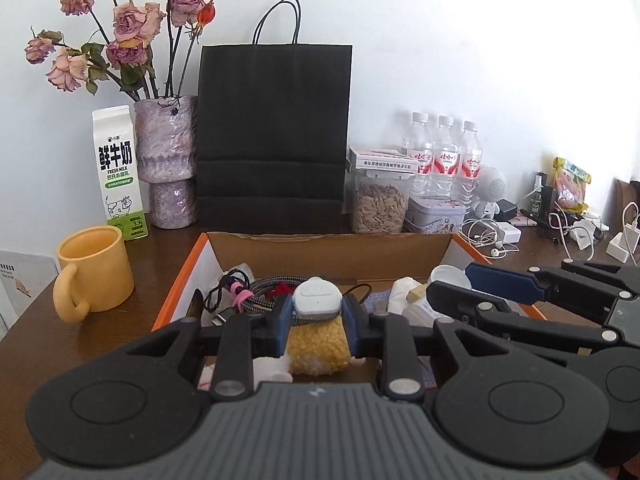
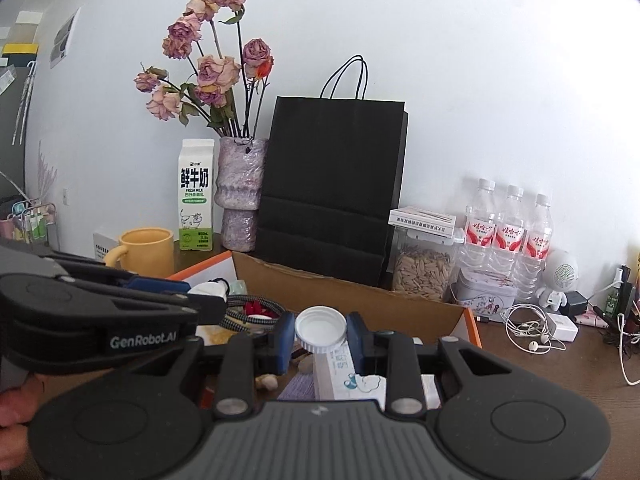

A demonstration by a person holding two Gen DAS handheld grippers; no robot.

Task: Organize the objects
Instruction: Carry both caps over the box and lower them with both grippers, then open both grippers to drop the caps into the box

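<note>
Two hand-held grippers hang over the open cardboard box (image 1: 332,246) at the bottom of both frames. Your left hand-held gripper (image 1: 317,316) pinches a small white device (image 1: 317,297) between its blue pads, above a yellow sponge (image 1: 318,350) and a coil of braided cable (image 1: 256,300) in the box. Your right hand-held gripper (image 2: 320,334) pinches a white bottle cap (image 2: 321,327), open side facing the camera.

You work on a dark brown wooden bench (image 1: 100,328) set against a plain white wall (image 2: 480,80). Along that wall, from the left of the frame: a yellow mug (image 1: 96,276), a milk carton (image 1: 118,172), a mottled purple vase (image 1: 166,160) of dried roses (image 1: 128,20), a black paper bag (image 1: 274,136), a jar of seeds (image 1: 380,206) with a flat box on top, and three water bottles (image 1: 442,152). At the right edge (a cluttered corner) lie white earphones (image 2: 532,334), chargers and a small white robot figure (image 2: 560,280).
</note>
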